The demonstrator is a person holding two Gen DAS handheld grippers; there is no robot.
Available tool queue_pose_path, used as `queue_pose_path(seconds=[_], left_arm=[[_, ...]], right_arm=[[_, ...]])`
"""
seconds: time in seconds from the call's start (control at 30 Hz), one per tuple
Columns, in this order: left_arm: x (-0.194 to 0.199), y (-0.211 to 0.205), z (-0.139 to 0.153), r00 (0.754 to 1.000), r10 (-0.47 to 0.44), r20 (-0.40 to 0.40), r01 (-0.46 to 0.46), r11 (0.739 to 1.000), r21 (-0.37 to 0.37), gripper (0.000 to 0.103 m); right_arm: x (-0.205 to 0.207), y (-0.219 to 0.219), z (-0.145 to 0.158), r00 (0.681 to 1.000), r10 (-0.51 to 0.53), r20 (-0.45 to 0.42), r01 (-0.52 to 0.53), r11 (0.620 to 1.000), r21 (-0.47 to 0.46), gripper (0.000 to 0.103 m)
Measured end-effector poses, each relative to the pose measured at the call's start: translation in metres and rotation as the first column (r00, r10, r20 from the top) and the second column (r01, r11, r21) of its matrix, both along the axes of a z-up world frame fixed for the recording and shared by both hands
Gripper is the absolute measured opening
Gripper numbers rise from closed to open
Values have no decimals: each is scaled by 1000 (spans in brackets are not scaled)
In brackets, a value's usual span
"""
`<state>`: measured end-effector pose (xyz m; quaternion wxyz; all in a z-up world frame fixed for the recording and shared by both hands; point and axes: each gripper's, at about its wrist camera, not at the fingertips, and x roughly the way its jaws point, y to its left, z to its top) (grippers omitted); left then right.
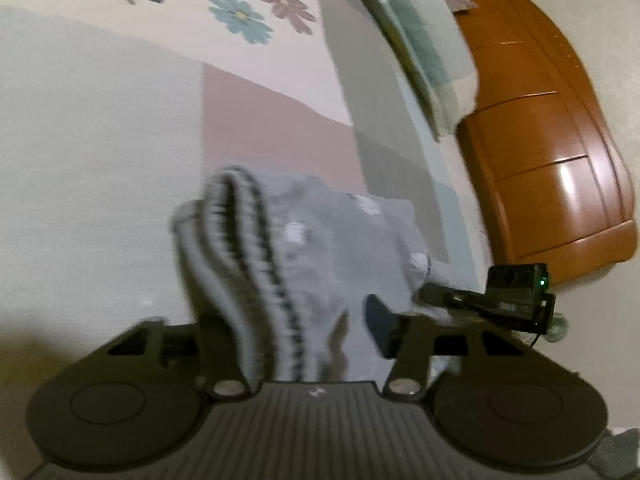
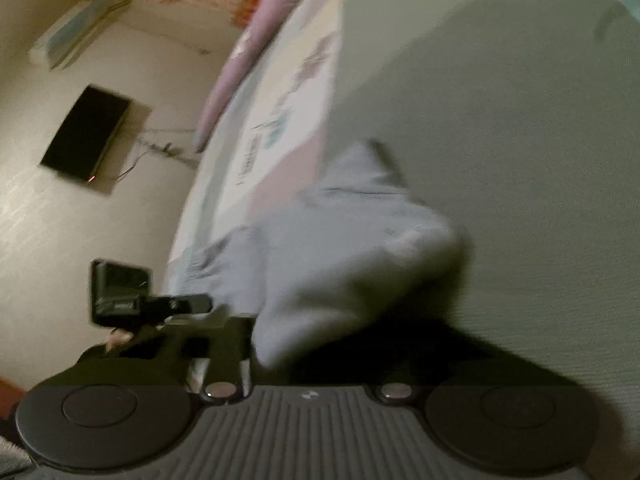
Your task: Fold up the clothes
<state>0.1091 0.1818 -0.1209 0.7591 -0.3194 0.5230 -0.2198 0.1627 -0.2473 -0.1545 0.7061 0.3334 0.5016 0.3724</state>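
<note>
Left tool (image 1: pixel 292 320) clamps the soft grey garment (image 1: pixel 320 232) at its ribbed, black-striped band (image 1: pixel 256 248). Right tool (image 2: pixel 320 340) is pinched on bunched grey fabric ahead, over the smooth bed sheet (image 2: pixel 500 120).

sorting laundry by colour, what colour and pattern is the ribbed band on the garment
Light grey garment; its ribbed band carries dark stripes. Left wrist view shows it best.

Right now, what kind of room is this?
Most likely a bedroom. A bed sheet printed with flowers is spread out, a pillow lies against a wooden headboard, and a dark TV hangs on the wall.
</note>
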Motion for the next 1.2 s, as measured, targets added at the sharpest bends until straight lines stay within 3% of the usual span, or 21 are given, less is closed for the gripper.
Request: queue_pose_path(seconds=[0.03,0.1,0.3,0.53,0.73,0.93,1.2], left_arm=[[-1,3,-2,1000,16,-11,-16,1000,8,24],[-3,6,-5,999,41,-22,-41,999,-3,24],[-7,-10,12,999,34,17,-35,998,60,18],[4,-31,55,994,-33,105,27,997,66,17],[38,-77,92,976,-143,165,126,986,112,17],[92,-161,116,932,-305,197,271,946,179,17],[169,-303,125,838,-511,193,461,851,253,17]], right_arm=[[0,-2,-5,1000,-17,-10,17,1000,9,3],[-3,3,1,1000,-14,14,15,999,-29,4],[-9,14,21,998,-10,64,17,993,-115,7],[-21,12,63,986,-16,168,31,996,-86,7],[-28,-28,85,967,-127,220,137,990,-28,7],[-39,-98,95,920,-298,253,306,952,10,7],[-57,-197,105,798,-525,297,539,842,40,8]])
